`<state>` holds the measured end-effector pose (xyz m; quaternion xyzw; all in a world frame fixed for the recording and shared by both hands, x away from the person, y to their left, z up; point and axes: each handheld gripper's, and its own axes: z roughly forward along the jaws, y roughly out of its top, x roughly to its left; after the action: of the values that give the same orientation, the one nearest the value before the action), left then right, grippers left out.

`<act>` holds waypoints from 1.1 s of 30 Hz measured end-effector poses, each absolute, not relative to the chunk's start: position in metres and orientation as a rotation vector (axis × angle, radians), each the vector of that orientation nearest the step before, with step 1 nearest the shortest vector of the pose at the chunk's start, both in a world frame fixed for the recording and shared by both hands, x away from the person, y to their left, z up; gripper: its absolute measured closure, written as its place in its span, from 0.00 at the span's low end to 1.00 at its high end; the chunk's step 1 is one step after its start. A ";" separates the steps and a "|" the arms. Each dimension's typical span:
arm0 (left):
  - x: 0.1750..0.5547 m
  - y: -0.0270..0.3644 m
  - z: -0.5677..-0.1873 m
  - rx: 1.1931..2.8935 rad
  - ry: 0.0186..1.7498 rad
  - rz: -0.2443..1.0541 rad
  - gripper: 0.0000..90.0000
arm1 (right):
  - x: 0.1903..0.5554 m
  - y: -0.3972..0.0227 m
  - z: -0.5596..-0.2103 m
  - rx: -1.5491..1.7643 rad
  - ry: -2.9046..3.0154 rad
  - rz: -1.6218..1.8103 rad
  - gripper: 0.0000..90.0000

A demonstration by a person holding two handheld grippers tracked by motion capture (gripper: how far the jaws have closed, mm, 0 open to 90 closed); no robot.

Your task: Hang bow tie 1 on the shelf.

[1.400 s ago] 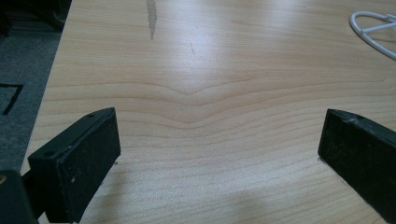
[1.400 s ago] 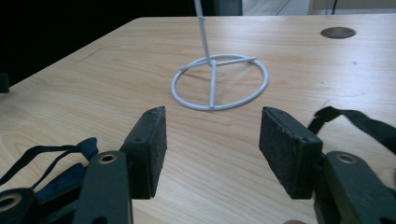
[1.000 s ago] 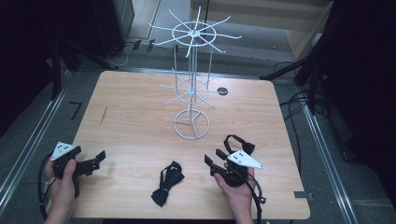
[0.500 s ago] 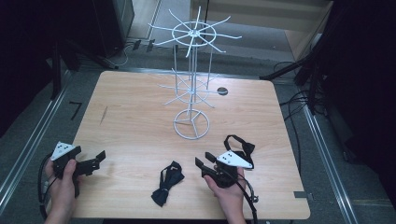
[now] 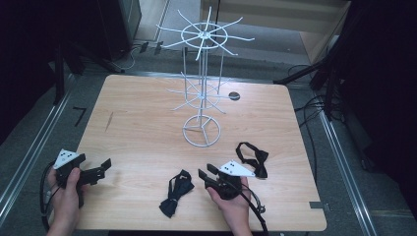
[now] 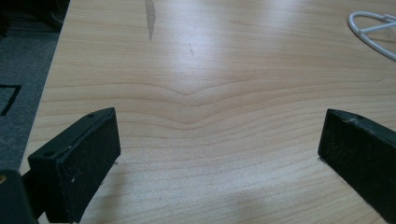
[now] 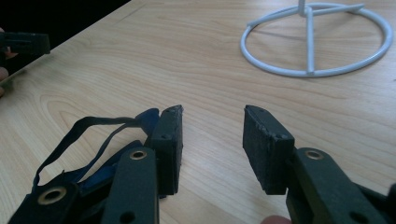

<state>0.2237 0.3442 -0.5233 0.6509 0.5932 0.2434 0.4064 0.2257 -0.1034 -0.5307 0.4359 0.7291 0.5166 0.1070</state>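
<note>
At the table's near left corner the left gripper (image 5: pixel 98 169) hangs over bare wood, jaws spread wide and empty. Right of it, near the front edge, lies a dark bow tie (image 5: pixel 175 192): soft, light and floppy, probably best pinched at its knotted middle. Just beside it the right gripper (image 5: pixel 205 176) points leftward, jaws partly apart, holding nothing. A 2nd bow tie (image 5: pixel 252 157) lies behind that gripper.

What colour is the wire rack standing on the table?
White: the wire rack shows best in the high view, and its ring base in the right gripper view.
</note>
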 end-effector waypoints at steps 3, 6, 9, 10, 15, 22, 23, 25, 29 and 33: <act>0.224 0.344 -0.523 1.643 1.495 0.612 0.00 | 0.226 -0.099 -0.532 1.275 2.165 1.524 0.66; 0.224 0.345 -0.523 1.641 1.494 0.612 0.00 | 0.225 -0.093 -0.535 1.272 2.189 1.520 0.66; 0.224 0.345 -0.523 1.640 1.493 0.612 0.00 | 0.226 -0.088 -0.537 1.270 2.208 1.514 0.66; 0.224 0.345 -0.523 1.641 1.494 0.610 0.00 | 0.226 -0.088 -0.537 1.270 2.208 1.514 0.66; 0.224 0.345 -0.523 1.638 1.493 0.611 0.00 | 0.227 -0.082 -0.539 1.263 2.241 1.501 0.66; 0.224 0.345 -0.523 1.642 1.492 0.608 0.00 | 0.230 -0.074 -0.542 1.260 2.261 1.500 0.67; 0.224 0.345 -0.523 1.641 1.492 0.608 0.00 | 0.230 -0.073 -0.542 1.258 2.264 1.498 0.68; 0.224 0.345 -0.523 1.642 1.492 0.608 0.00 | 0.230 -0.072 -0.543 1.254 2.269 1.494 0.68; 0.224 0.345 -0.523 1.642 1.492 0.607 0.00 | 0.231 -0.069 -0.543 1.258 2.281 1.486 0.71; 0.224 0.345 -0.523 1.644 1.490 0.608 0.00 | 0.233 -0.069 -0.544 1.270 2.299 1.481 0.74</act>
<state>0.2242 0.3446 -0.5234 0.6523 0.5912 0.2412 0.4084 0.2334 -0.0687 -0.5440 0.4204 0.7609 0.4902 0.0632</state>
